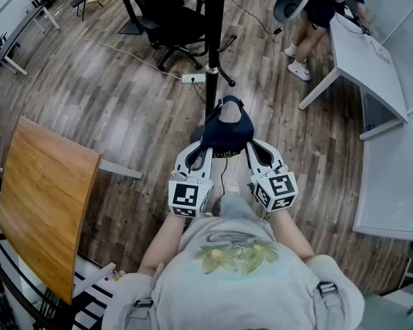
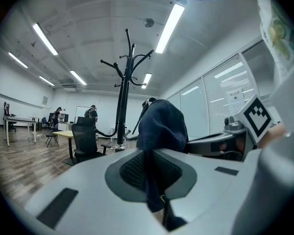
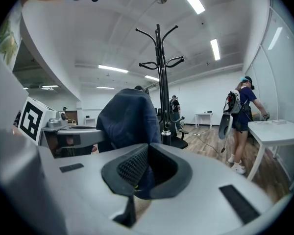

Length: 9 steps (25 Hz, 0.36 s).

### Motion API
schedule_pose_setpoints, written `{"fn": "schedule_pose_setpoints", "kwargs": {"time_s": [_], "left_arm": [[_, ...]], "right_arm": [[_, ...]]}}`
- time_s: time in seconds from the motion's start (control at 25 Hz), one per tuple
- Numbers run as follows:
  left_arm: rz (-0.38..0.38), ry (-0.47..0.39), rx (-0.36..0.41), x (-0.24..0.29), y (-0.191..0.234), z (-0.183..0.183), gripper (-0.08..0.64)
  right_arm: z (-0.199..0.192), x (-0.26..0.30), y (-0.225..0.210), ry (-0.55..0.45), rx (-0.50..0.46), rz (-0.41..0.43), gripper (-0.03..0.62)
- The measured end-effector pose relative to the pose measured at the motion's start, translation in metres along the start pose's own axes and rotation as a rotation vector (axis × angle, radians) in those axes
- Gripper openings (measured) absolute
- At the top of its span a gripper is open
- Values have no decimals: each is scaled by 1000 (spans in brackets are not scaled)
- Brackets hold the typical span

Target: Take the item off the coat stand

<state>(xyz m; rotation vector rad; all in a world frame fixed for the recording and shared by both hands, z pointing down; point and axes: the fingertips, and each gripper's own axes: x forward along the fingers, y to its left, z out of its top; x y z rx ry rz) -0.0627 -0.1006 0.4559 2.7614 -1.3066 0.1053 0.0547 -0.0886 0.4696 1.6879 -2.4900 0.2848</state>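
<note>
A dark navy cloth bag (image 1: pixel 226 130) hangs between my two grippers, free of the black coat stand (image 1: pixel 213 29) behind it. My left gripper (image 1: pixel 202 151) is shut on the bag's left edge; the navy fabric (image 2: pixel 159 131) is pinched between its pads. My right gripper (image 1: pixel 251 150) is shut on the right edge, with the fabric (image 3: pixel 130 119) caught in its jaws. The stand (image 2: pixel 123 89) rises bare-hooked beyond the bag, and its pole (image 3: pixel 161 82) also shows in the right gripper view.
A wooden table (image 1: pixel 45 201) is at my left and white desks (image 1: pixel 368 53) at the right. A black office chair (image 1: pixel 162 16) stands behind the coat stand. A person (image 1: pixel 320 9) stands by the white desk, and a power strip (image 1: pixel 193 78) lies on the floor.
</note>
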Motion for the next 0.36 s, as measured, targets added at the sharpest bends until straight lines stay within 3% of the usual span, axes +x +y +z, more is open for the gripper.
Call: {"fn": "schedule_pose_setpoints", "kwargs": {"time_s": [0.36], "left_arm": [[18, 1, -3, 4, 4, -1, 25]], "right_arm": [[1, 4, -2, 6, -3, 11, 15]]}}
